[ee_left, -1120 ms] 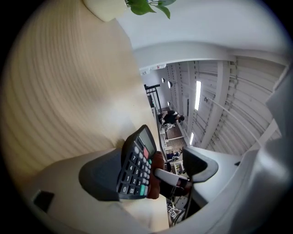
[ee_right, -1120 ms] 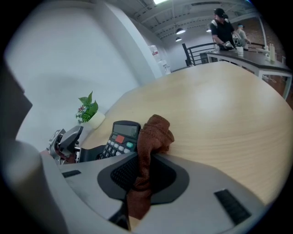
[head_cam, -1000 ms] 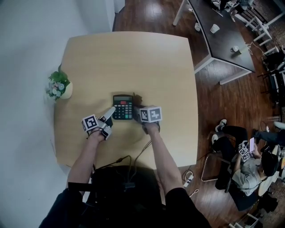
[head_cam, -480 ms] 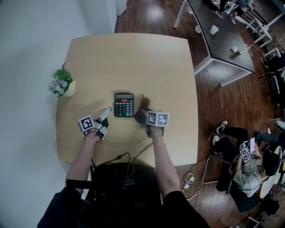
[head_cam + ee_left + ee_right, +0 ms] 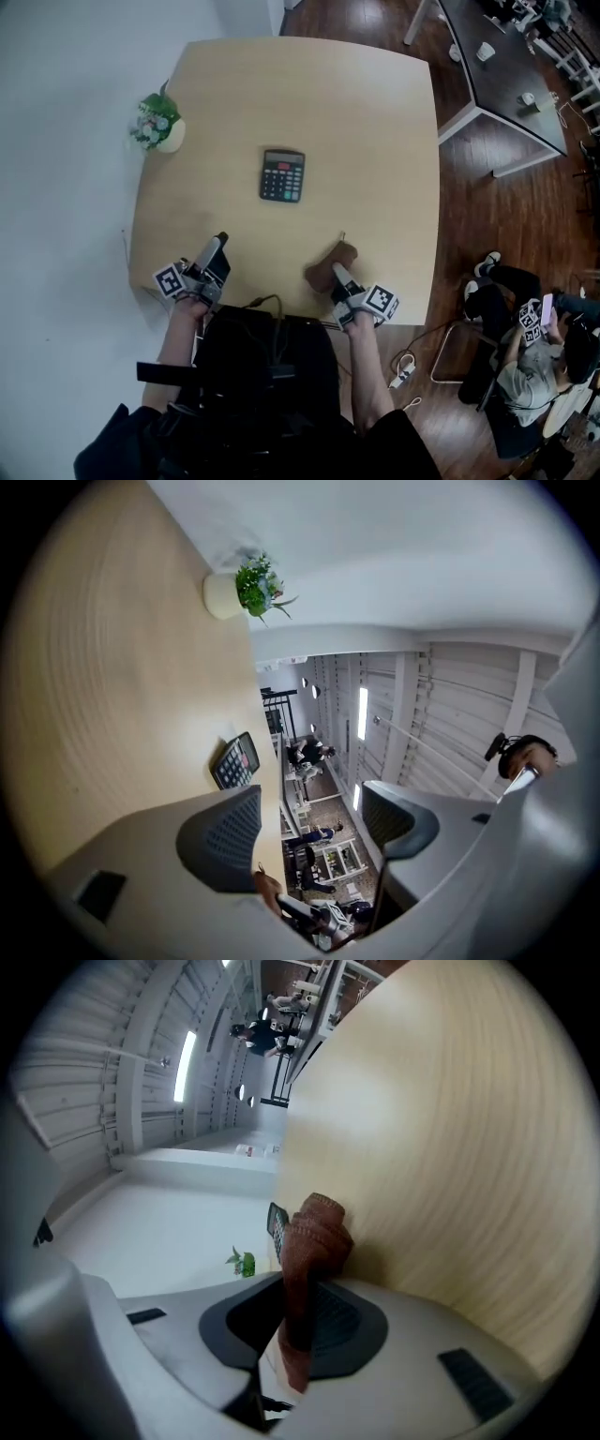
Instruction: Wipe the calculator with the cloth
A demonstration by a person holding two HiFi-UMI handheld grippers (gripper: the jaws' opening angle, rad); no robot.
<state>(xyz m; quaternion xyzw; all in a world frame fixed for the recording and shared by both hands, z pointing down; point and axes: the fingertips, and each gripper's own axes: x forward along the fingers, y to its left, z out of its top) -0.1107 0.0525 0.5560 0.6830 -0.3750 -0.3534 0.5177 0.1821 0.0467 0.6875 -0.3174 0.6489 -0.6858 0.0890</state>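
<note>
The dark calculator (image 5: 282,175) lies flat in the middle of the wooden table (image 5: 375,122), with neither gripper touching it. My left gripper (image 5: 214,255) is back at the table's near edge, well short of the calculator (image 5: 234,760). Its jaws have just been closing a little but still stand apart, with nothing between them (image 5: 309,822). My right gripper (image 5: 339,279) is at the near edge too, shut on the brown cloth (image 5: 330,265). The cloth (image 5: 314,1241) sticks up in a bunch from between the pads, and the calculator (image 5: 277,1225) shows small behind it.
A small potted plant (image 5: 159,124) stands at the table's far left corner. Cables (image 5: 272,305) run over the near edge by my body. A dark table with cups (image 5: 497,75) and a seated person (image 5: 534,347) are off to the right.
Both grippers have drawn back from the calculator to the table's near edge. The right one carried the cloth away from the calculator's side.
</note>
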